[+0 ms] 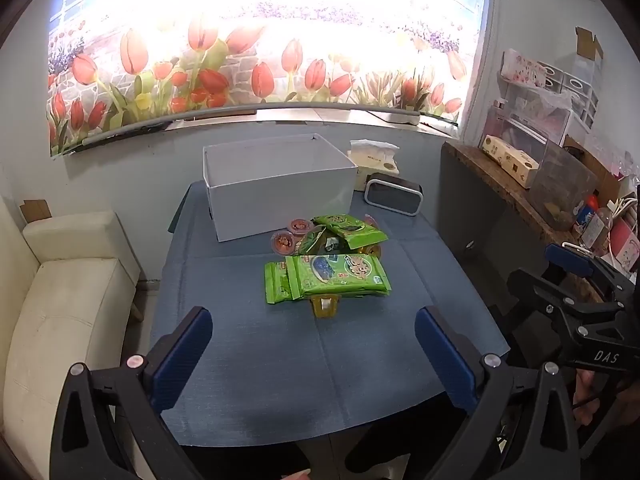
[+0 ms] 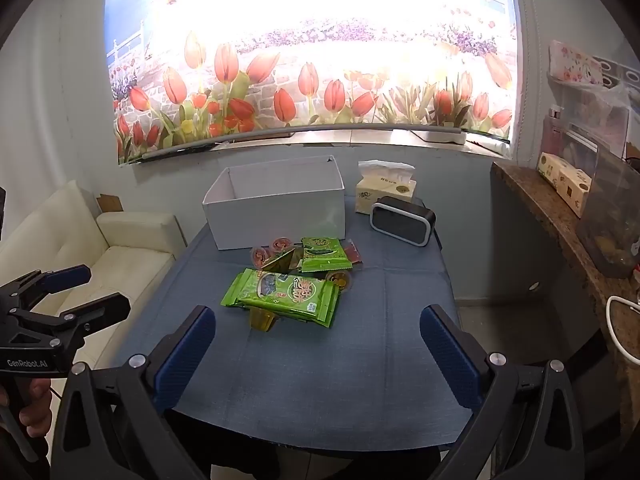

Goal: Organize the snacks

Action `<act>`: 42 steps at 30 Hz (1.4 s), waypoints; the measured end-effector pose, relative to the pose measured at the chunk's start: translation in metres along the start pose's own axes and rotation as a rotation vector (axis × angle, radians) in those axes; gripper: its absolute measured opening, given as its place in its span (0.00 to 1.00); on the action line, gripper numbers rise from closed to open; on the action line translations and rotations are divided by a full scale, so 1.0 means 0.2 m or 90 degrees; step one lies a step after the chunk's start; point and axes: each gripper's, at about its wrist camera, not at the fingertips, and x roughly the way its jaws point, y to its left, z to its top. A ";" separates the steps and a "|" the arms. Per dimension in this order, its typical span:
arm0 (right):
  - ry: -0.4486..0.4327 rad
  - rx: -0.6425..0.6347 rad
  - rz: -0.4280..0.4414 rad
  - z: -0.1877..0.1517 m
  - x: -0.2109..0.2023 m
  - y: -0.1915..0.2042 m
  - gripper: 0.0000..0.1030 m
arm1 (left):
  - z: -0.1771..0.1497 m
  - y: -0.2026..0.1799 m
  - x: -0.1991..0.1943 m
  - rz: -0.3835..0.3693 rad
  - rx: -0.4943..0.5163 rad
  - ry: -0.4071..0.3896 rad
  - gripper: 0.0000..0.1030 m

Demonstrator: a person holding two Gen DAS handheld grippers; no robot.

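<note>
Where blue table (image 1: 280,360) meets tulip mural (image 1: 240,60), white box (image 1: 280,196); both jaws apart.

One white box (image 1: 276,184), one tissue pack (image 1: 374,162), one speaker (image 1: 393,199), two wide-open tools (image 1: 314,354) (image 2: 316,354).

A white box (image 1: 276,188) stands open-topped, its visible inside bare. Just in front of it lies a loose heap of snacks: green packets (image 1: 338,276) stacked flat nearest the camera, another green packet (image 1: 352,230) closer to the box. Small red-lidded cups (image 1: 284,241) sit against the box's front wall, and a yellow cup (image 1: 325,307) pokes out from under the near stack.
</note>
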 end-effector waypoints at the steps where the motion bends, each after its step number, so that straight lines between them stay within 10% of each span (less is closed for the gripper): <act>1: 0.000 0.000 0.001 0.00 0.00 0.00 1.00 | 0.00 0.01 0.00 -0.004 -0.003 0.000 1.00; 42: -0.001 -0.010 0.003 0.01 -0.01 0.04 1.00 | -0.02 -0.01 -0.02 0.001 0.014 -0.005 1.00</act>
